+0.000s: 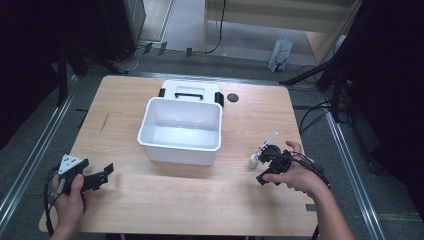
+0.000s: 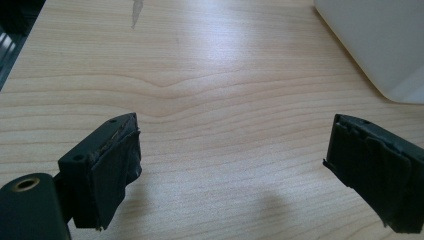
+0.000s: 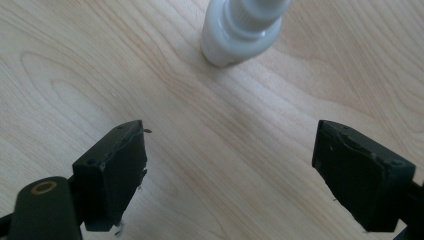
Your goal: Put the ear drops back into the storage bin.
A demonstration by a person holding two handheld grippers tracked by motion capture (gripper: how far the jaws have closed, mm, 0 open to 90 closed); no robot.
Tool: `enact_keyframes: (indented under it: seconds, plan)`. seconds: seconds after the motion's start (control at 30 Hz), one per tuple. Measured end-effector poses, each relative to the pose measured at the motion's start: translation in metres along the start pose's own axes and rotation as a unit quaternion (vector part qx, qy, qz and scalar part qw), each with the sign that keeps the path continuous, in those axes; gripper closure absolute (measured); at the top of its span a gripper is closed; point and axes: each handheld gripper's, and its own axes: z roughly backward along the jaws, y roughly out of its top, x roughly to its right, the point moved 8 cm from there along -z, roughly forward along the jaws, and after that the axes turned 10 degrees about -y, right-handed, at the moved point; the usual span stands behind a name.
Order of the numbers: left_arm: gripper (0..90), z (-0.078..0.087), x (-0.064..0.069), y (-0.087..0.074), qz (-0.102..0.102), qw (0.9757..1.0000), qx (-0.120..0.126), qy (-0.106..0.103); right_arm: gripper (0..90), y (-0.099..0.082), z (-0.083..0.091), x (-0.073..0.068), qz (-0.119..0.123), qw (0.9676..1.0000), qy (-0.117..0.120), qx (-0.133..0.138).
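White plastic, probably a small pump or spray bottle (image 3: 242, 30), lying on the wood table (image 3: 100, 75) just ahead of the right gripper (image 3: 230, 170), beyond the gap between its wide-apart jaws; not yet grasped. Left gripper (image 2: 230, 165) likewise gaping over bare wood, white bin (image 2: 380, 45) ahead and to its right side. Bin apparently empty, lid (image 1: 190, 91) behind; seemingly nothing done yet, everything left.
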Motion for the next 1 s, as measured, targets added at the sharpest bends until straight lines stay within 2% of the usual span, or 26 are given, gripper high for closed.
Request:
enact_keyframes:
  seconds: [0.2, 0.47, 0.6, 0.73, 0.87, 1.0]
  plan:
    - [8.2, 0.0, 0.0, 0.0, 0.0, 1.0, -0.002, -0.002, 13.8, 0.013, 0.005, 0.003, 0.002, 1.0, -0.002, -0.003]
    - [8.2, 0.0, 0.0, 0.0, -0.001, 1.0, -0.002, -0.001, 18.3, 0.029, 0.011, 0.006, -0.017, 0.9998, -0.002, 0.0]
    - [8.2, 0.0, 0.0, 0.0, -0.001, 1.0, -0.003, -0.002, 26.6, 0.035, 0.012, 0.007, -0.025, 0.9996, -0.006, -0.007]
    - [8.2, -0.001, 0.0, 0.0, 0.001, 1.0, -0.002, -0.002, 29.6, 0.039, 0.012, 0.006, -0.025, 0.9996, -0.001, -0.009]
    - [8.2, -0.001, 0.0, 0.0, 0.001, 1.0, -0.003, -0.002, 43.3, 0.046, 0.01, 0.009, -0.03, 0.9994, -0.002, -0.016]
    - [8.2, -0.001, 0.0, 0.0, 0.001, 1.0, -0.003, -0.002, 50.8, 0.048, 0.005, 0.01, -0.039, 0.9987, 0.008, -0.031]
